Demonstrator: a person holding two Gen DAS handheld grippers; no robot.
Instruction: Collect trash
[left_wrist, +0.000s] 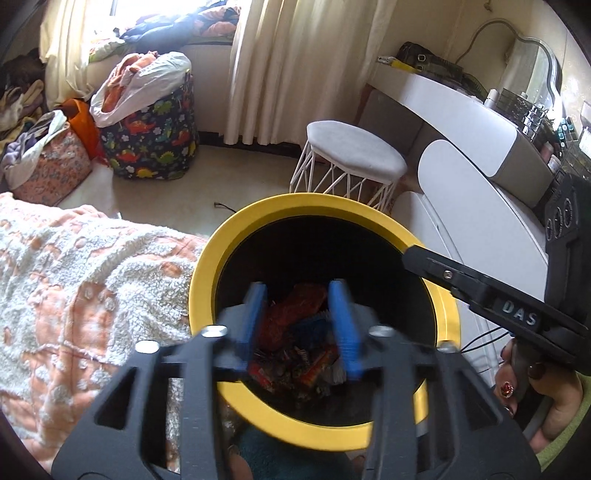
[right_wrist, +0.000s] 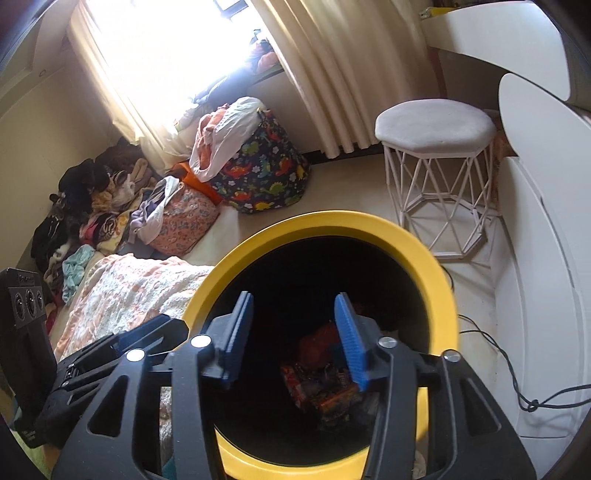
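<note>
**Wrappers in the bin, both grippers empty**

Hovering over the yellow-rimmed bin (left_wrist: 207, 280): left gripper (left_wrist: 301, 328) and right gripper (right_wrist: 295, 336), both with jaws parted, nothing between the blue pads. Down at the bottom, a heap of bright wrappers (left_wrist: 295, 354). Judged well along. Left to check: blanket (left_wrist: 74, 280) and floor, no loose trash showing there.

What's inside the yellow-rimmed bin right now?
The yellow-rimmed bin holds a pile of crumpled snack wrappers, mostly red and orange, lying at the bottom. The dark inner wall and the tongs hide the rest of the floor.
</note>
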